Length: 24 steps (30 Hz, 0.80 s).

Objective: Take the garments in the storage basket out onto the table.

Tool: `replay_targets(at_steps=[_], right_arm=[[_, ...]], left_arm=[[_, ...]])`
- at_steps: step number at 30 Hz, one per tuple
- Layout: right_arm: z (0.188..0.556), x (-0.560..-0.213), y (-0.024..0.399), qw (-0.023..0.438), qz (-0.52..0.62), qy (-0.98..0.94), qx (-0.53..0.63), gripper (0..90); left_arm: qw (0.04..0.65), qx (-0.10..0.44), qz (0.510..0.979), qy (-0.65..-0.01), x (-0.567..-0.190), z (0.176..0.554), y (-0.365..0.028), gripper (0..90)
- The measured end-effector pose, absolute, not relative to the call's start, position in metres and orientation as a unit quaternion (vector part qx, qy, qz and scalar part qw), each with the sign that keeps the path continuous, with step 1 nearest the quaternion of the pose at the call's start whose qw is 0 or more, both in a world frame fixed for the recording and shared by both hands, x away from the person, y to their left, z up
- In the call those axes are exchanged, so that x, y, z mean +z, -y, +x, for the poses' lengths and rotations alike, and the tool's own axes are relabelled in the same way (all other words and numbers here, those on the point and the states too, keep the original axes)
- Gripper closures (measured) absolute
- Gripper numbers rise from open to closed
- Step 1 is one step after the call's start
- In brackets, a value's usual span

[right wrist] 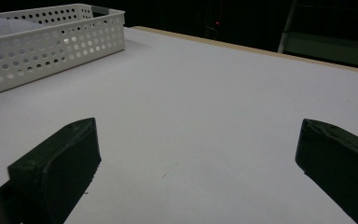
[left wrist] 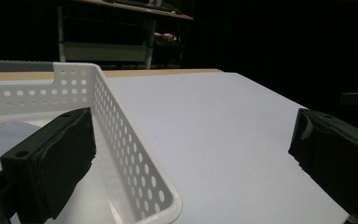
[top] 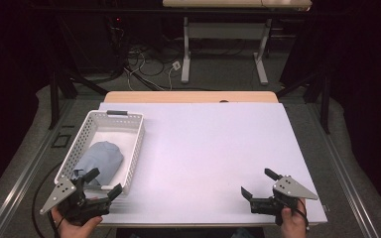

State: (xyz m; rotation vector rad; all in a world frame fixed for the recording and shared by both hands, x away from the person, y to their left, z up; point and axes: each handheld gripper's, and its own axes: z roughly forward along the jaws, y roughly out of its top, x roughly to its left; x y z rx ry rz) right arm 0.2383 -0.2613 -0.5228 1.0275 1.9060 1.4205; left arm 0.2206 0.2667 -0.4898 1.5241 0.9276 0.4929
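Observation:
A white perforated basket (top: 134,148) stands at the table's left side, with a light blue folded cloth (top: 100,158) lying inside it. My left gripper (top: 104,182) is open at the basket's near end, one jaw above the basket's inside and the other outside its right wall (left wrist: 135,154). A strip of the cloth (left wrist: 4,135) lies behind the left jaw. My right gripper (top: 259,184) is open low over the white table top (top: 213,148) near the front right corner, nothing between its jaws. Far off to the left stands the basket (right wrist: 51,44).
The white sheet covers most of the table, with a wooden strip (top: 188,96) bare along the far edge. Beyond it stand a desk frame (top: 223,44) and loose cables (top: 149,64) on the floor. Dark surroundings on both sides.

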Motion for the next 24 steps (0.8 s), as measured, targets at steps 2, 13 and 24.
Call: replay_targets(at_steps=[2, 13, 24], right_arm=[[0.238, -0.523, 0.261, 0.274, 0.378, -0.711, 0.525, 0.0], [0.240, -0.526, 0.258, 0.265, 0.374, -0.718, 0.524, 0.0], [0.241, -0.526, 0.259, 0.266, 0.380, -0.715, 0.524, 0.0]], left_arm=[[0.600, 0.213, 0.658, -0.401, -0.489, 0.220, -0.267, 0.4], [0.583, 0.206, 0.662, -0.424, -0.475, 0.230, -0.278, 0.4], [0.565, 0.200, 0.672, -0.436, -0.465, 0.239, -0.281, 0.4]])
